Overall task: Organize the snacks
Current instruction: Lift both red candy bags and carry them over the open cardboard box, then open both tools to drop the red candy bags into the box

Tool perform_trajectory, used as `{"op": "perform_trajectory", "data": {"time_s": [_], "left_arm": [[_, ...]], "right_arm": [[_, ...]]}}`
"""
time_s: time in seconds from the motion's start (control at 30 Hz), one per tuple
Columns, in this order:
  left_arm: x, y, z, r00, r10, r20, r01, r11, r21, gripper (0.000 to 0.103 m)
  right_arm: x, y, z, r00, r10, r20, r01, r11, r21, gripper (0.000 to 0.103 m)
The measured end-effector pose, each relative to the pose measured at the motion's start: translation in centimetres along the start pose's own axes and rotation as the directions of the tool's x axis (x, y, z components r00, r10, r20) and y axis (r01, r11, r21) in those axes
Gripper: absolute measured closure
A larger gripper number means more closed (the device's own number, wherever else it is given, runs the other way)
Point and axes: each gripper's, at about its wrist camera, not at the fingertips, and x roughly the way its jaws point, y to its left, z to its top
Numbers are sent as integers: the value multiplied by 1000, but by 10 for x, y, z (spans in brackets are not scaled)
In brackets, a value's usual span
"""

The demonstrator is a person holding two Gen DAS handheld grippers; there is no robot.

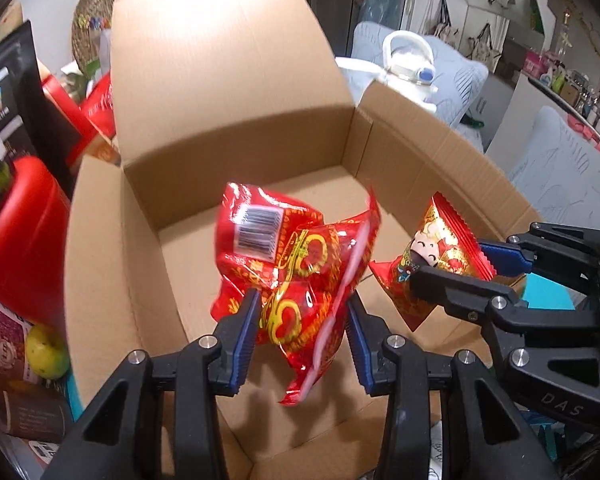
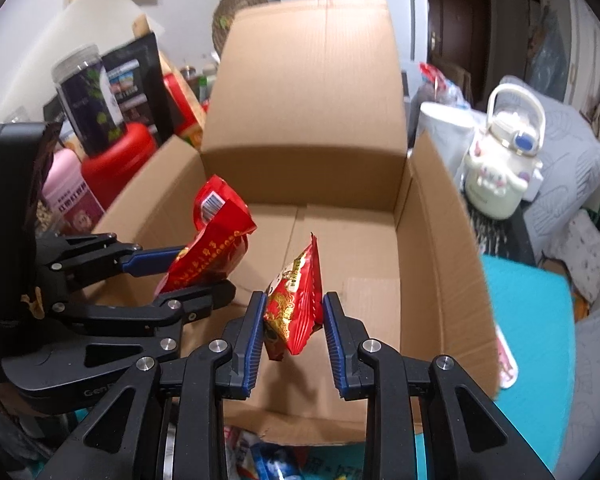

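1. my left gripper (image 1: 302, 320) is clamped on a crinkled red foil snack pouch with gold print and a barcode (image 1: 284, 256). the pads pinch its lower middle, and most of the bag stands above the fingers while a tail hangs below.
2. my right gripper (image 2: 294, 322) is nearly closed on a smaller red snack packet with a cartoon figure (image 2: 294, 300). it's held edge-on, long axis roughly upright, serrated seam on top.
3. both snacks hang over the open brown cardboard box (image 2: 440, 264). the box floor is straight below and ahead of both grippers, and it looks bare in both views.
4. key relation: each bag sits above the cavity, inside the near rim line. my guess is the next move is a lower and release, left bag to the left half, right packet to the right half.
5. the two grippers are near each other, side by side, bags apart but close. they could bump if they drift inward.
6. the tall back flap stands up behind and the side flaps splay out, so none of them block the drop.
7. clutter around: red plastic container (image 1: 24, 240) and dark-labelled jar (image 2: 90, 104) to the left, cream cartoon kettle (image 2: 500, 160) to the right, teal surface (image 2: 540, 340) under the box. all of it is outside the box.
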Motion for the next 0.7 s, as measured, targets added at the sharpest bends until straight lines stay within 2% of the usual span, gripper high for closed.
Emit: {"op": "perform_trajectory", "data": {"time_s": [0.3, 0.57, 0.6, 0.7], "left_arm": [[2, -2, -1, 998, 59, -8, -59, 998, 27, 62], [6, 1, 1, 997, 66, -35, -66, 998, 7, 62], [4, 1, 2, 997, 69, -32, -69, 998, 3, 62], [-6, -2, 2, 996, 88, -13, -88, 996, -4, 61]], "right_arm": [[24, -5, -10, 994, -1, -109, -1, 1000, -15, 74], [27, -10, -13, 991, -5, -130, 4, 1000, -7, 73], [27, -10, -13, 991, -5, -131, 5, 1000, -3, 72], [25, -10, -12, 991, -18, -132, 18, 1000, 5, 61]]}}
